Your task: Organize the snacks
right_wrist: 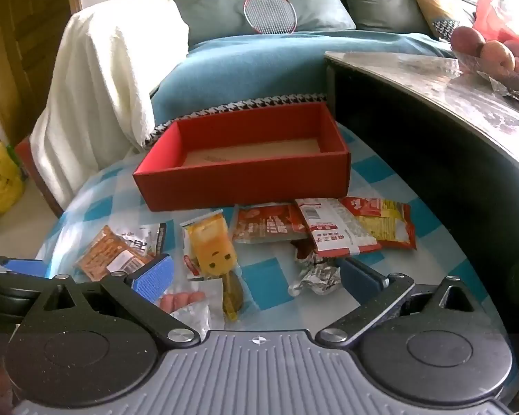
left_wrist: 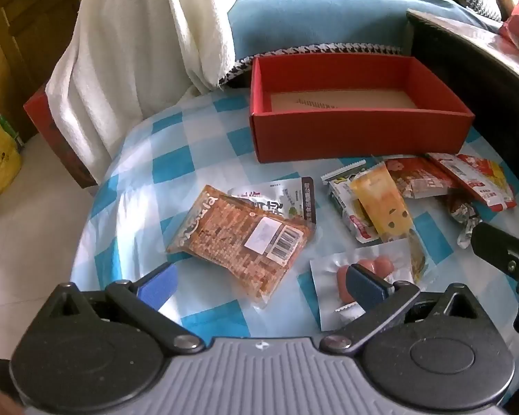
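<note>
Left wrist, one red box [left_wrist: 360, 131], empty

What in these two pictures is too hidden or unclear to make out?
- Red cardboard box: front floor hidden by its near wall, both views.
- Clear sausage pouch: partly covered by the left gripper finger, left view.
- Snack labels: print too small, blurred.
- Crumpled foil wrapper: contents unseen.

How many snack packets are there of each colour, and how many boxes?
Orange or yellow packets: 2, the barcode pack and the face pack
Red packets: 3
White or clear packets: 3
Foil wrappers: 1
Red boxes: 1
Total: 10
</note>
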{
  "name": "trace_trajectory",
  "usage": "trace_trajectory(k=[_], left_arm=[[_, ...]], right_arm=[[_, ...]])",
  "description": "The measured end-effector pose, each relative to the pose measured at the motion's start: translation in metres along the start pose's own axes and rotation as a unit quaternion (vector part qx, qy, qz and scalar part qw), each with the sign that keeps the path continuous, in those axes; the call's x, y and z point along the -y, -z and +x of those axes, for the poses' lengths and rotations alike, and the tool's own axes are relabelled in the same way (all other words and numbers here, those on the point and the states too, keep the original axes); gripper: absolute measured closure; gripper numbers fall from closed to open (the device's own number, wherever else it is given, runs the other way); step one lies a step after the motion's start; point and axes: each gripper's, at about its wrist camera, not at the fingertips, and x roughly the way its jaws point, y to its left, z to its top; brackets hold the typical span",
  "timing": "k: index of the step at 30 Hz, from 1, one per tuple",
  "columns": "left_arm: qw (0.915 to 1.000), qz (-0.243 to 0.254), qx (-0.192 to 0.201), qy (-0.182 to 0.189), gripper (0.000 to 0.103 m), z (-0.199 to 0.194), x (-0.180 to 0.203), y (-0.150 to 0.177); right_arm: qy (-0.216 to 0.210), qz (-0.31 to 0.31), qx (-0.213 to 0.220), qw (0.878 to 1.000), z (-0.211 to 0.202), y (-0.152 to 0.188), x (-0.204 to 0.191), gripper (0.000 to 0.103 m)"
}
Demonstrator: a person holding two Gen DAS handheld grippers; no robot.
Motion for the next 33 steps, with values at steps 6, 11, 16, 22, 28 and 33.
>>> trace_trajectory(k=[6,11,16,22,28,33], left_arm=[[1.0,0.002,-0.001,-0.005,0.004,0.004,0.0,0.007],[0.9999,-0.003,0.002,-0.01,0.004,0.002,-0.001,0.016],[1.0,-0.002,0.001,-0.009,0.004,-0.001,-0.003,0.015],[0.9999,-0.007,0.002,-0.01,0.004,-0.004,-0.005,0.011],[0.9999,-0.009,0.006,-0.009,0.004,-0.005,-0.003,0.011],[0.9999,-0.004,0.013,-0.008,0.004,-0.008,-0.001,0.011]], right_arm=[[-0.001,-0.006,-0.004,1.0,-0.003,0.004,0.0,0.0],[0.011,-0.012,-0.011,1.0,0.001,0.005,-0.004,0.0],[0.006,-0.01,-0.011,1.0,-0.002,0.008,-0.002,0.0],[0.011,-0.009,-0.02,1.0,0.0,0.007,-0.001,0.0],[0.022,-0.013,-0.034,0.999,0.006,0.01,0.0,0.0],[0.028,-0.013,-0.05,0.998,0.013,0.011,0.0,0.0]])
